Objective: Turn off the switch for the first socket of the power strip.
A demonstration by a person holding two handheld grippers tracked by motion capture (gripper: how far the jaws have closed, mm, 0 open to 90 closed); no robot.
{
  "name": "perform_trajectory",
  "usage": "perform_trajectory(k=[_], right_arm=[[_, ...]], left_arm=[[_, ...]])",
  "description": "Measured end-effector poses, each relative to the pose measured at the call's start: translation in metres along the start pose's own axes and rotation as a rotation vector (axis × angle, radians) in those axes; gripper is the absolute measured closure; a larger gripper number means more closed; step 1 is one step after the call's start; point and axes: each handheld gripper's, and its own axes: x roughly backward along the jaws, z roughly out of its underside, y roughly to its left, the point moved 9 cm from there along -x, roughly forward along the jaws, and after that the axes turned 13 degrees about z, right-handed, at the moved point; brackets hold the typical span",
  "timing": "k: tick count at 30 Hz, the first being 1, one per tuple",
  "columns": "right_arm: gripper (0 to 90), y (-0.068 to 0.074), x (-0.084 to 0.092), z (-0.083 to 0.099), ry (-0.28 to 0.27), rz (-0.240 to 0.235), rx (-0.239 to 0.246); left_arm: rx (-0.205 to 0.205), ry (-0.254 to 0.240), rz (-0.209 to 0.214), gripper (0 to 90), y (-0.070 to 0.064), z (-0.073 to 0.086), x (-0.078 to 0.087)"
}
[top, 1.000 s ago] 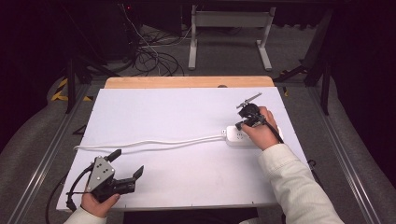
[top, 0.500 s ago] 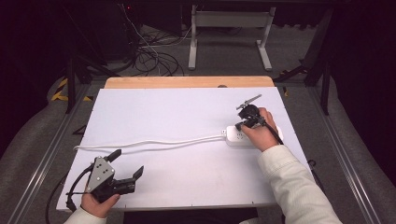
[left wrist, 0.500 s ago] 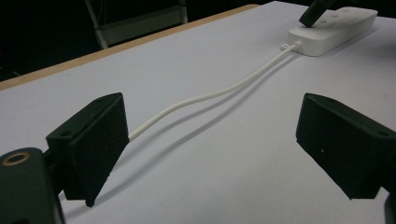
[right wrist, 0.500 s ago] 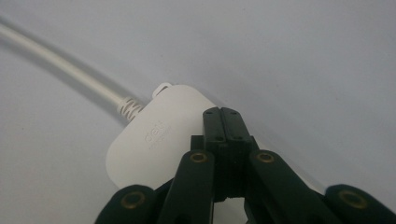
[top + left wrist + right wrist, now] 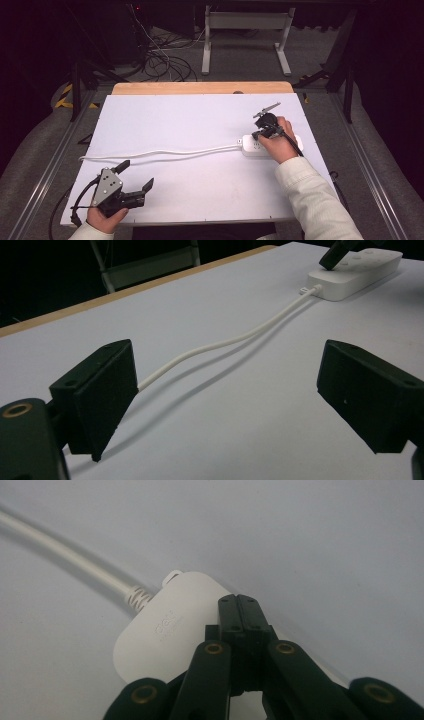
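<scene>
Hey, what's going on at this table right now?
A person holds a gripper in each hand at a white table. The right gripper, jaws shut, rests its tips on a white power strip near the table's right side. Its white cord trails left across the table. The left gripper sits open near the front left corner, holding nothing.

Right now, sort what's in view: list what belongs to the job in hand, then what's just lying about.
In the job:
- white power strip, under the shut right gripper
- its white cord
- left gripper, open, resting near the table's front edge

Lying about:
- black cables on the floor
- metal stand behind the table
</scene>
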Motion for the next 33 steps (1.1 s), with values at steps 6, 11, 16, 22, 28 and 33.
perform_trajectory(k=[6, 11, 16, 22, 28, 33], right_arm=[[90.0, 0.001, -0.001, 0.0, -0.006, 0.012, 0.001], [90.0, -0.001, 0.018, -0.016, -0.123, 0.002, -0.033], [90.0, -0.002, 0.036, -0.024, -0.15, -0.005, -0.026], [90.0, 0.0, 0.052, -0.026, -0.195, -0.008, -0.026], [90.0, -0.002, 0.059, -0.027, -0.211, -0.024, -0.034], [90.0, 0.0, 0.064, -0.027, -0.226, -0.027, -0.025]], left_arm=[[-0.001, 0.0, 0.001, 9.6, 0.0, 0.0, 0.0], [0.001, -0.002, 0.001, 9.6, 0.0, 0.0, 0.0], [0.007, -0.003, 0.001, 9.6, 0.001, 0.0, -0.001], [-0.002, 0.0, -0.002, 9.6, 0.0, -0.001, 0.0], [0.005, -0.003, -0.005, 9.6, 0.001, -0.001, -0.001], [0.004, -0.003, -0.006, 9.6, 0.001, -0.001, -0.001]])
